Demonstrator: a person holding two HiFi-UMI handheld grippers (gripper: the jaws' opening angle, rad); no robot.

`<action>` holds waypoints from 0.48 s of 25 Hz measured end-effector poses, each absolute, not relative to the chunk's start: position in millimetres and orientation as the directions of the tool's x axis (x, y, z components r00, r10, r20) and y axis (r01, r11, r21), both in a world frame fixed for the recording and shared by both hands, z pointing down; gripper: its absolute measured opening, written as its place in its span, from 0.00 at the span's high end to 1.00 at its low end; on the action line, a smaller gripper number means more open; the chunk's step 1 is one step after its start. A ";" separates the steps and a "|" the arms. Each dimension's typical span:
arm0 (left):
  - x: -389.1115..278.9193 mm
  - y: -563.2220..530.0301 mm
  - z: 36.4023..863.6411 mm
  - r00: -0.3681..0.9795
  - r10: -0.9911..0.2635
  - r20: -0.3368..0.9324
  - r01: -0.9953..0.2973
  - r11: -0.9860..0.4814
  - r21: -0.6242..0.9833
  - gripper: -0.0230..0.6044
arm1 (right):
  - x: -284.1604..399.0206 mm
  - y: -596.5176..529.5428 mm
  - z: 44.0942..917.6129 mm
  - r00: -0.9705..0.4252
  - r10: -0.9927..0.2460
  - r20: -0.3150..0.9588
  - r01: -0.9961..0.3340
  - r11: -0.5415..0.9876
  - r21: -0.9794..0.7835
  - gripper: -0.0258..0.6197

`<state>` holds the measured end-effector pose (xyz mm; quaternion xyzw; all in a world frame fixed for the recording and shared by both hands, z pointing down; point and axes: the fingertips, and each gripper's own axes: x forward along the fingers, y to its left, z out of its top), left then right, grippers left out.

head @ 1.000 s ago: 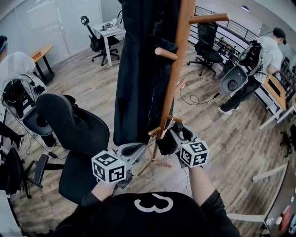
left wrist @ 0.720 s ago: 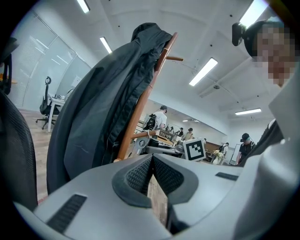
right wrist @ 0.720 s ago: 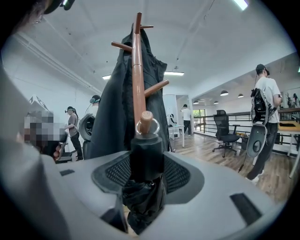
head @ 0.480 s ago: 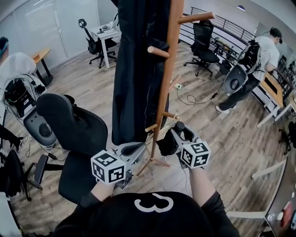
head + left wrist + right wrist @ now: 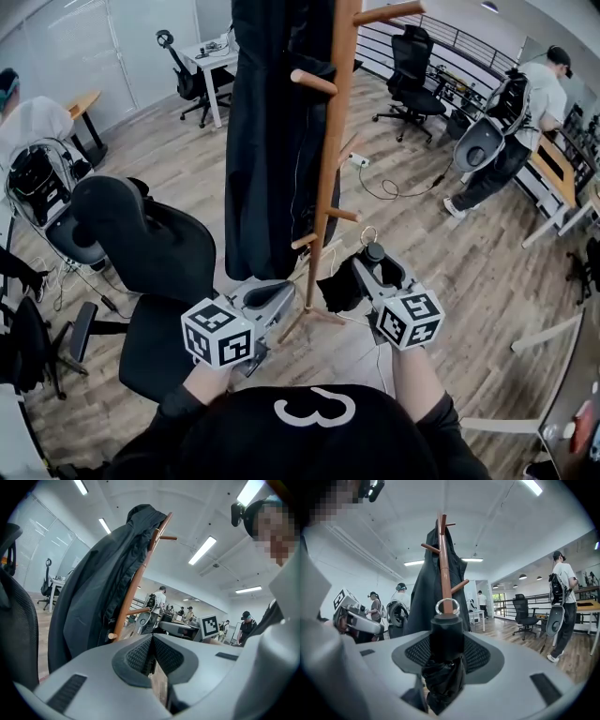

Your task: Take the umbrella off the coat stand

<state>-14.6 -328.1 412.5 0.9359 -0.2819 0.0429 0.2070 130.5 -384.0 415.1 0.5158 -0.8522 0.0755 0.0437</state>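
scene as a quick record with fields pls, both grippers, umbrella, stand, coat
right hand-held gripper: shut on the umbrella
umbrella: black, folded, metal ring at its handle end, appears clear of the pegs in the head view
left hand-held gripper: jaws together, nothing between them
coat stand: wooden, upright, just ahead of both grippers
coat: dark, hanging on the stand's left side in the head view

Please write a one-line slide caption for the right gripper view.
Right gripper shut on a black folded umbrella before a brown wooden coat stand bearing a dark coat.
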 end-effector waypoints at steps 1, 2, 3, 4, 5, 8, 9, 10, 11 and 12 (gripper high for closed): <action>-13.1 -324.8 413.2 0.837 -0.509 0.199 -0.546 -0.757 0.359 0.94 | 130.9 -377.2 414.3 -0.469 -0.871 0.148 -0.883 0.462 -0.081 0.63; -11.3 -321.0 413.4 0.837 -0.509 0.199 -0.546 -0.759 0.355 0.94 | 131.3 -370.0 413.5 -0.474 -0.869 0.146 -0.881 0.468 -0.073 0.63; -9.1 -316.7 413.0 0.838 -0.508 0.199 -0.545 -0.762 0.350 0.94 | 131.8 -362.4 412.6 -0.478 -0.866 0.144 -0.878 0.475 -0.061 0.63; -6.2 -312.0 412.2 0.839 -0.507 0.199 -0.544 -0.765 0.345 0.94 | 132.6 -354.7 411.3 -0.483 -0.864 0.143 -0.875 0.481 -0.046 0.63; -2.9 -306.9 411.2 0.840 -0.505 0.200 -0.543 -0.768 0.338 0.94 | 134.0 -347.1 409.6 -0.486 -0.862 0.143 -0.873 0.487 -0.034 0.63; 8.6 -289.8 410.9 0.841 -0.499 0.209 -0.541 -0.776 0.323 0.94 | 141.1 -324.7 405.5 -0.493 -0.859 0.141 -0.869 0.495 -0.023 0.63; 12.6 -283.6 411.6 0.841 -0.498 0.212 -0.541 -0.777 0.321 0.94 | 143.6 -317.0 404.6 -0.495 -0.858 0.140 -0.867 0.497 -0.021 0.63; 16.4 -277.3 412.2 0.842 -0.496 0.213 -0.540 -0.778 0.322 0.94 | 145.2 -308.9 403.7 -0.499 -0.856 0.140 -0.865 0.501 -0.016 0.63; 19.7 -271.1 412.6 0.843 -0.494 0.214 -0.538 -0.778 0.324 0.94 | 146.0 -300.5 402.8 -0.503 -0.853 0.141 -0.862 0.507 -0.010 0.63; 22.5 -265.1 412.7 0.844 -0.491 0.213 -0.536 -0.779 0.325 0.94 | 146.3 -291.9 401.8 -0.507 -0.850 0.143 -0.859 0.512 -0.005 0.63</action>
